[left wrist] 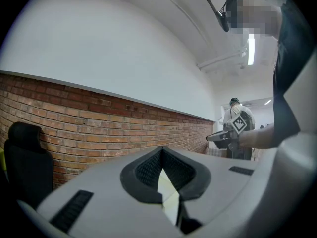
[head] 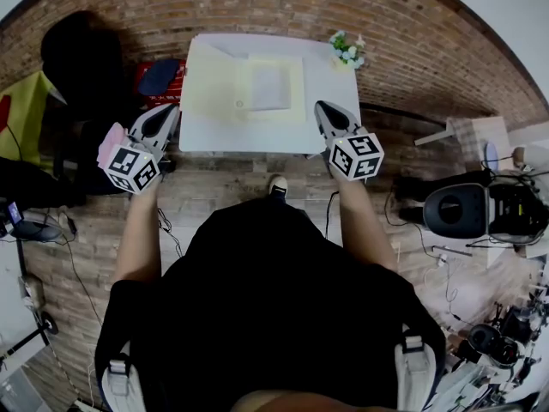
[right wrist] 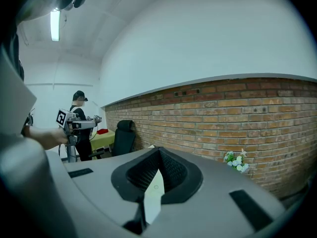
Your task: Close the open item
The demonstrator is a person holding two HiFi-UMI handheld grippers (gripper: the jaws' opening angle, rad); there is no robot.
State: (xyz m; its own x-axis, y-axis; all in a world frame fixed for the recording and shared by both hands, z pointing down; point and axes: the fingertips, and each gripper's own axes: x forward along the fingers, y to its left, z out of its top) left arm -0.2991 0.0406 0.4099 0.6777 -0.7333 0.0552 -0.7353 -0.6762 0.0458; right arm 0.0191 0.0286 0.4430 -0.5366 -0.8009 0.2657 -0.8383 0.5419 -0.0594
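Observation:
A pale yellow document case (head: 249,88) lies open on the white table (head: 326,131), its white flap (head: 214,51) folded back toward the far left corner. A small snap (head: 239,104) shows on its front part. My left gripper (head: 169,112) hovers at the table's left edge, shut and empty. My right gripper (head: 322,108) is over the table's right front part, beside the case, also shut with nothing in it. In the left gripper view the left gripper (left wrist: 161,150) has its jaws closed, with pale yellow behind them. The right gripper (right wrist: 158,150) looks the same in the right gripper view.
A small bunch of white flowers (head: 347,50) stands at the table's far right corner. A black chair (head: 81,58) and a red and blue thing (head: 159,77) are left of the table. A brick wall (head: 283,3) runs behind. Equipment and cables (head: 480,209) fill the floor at right.

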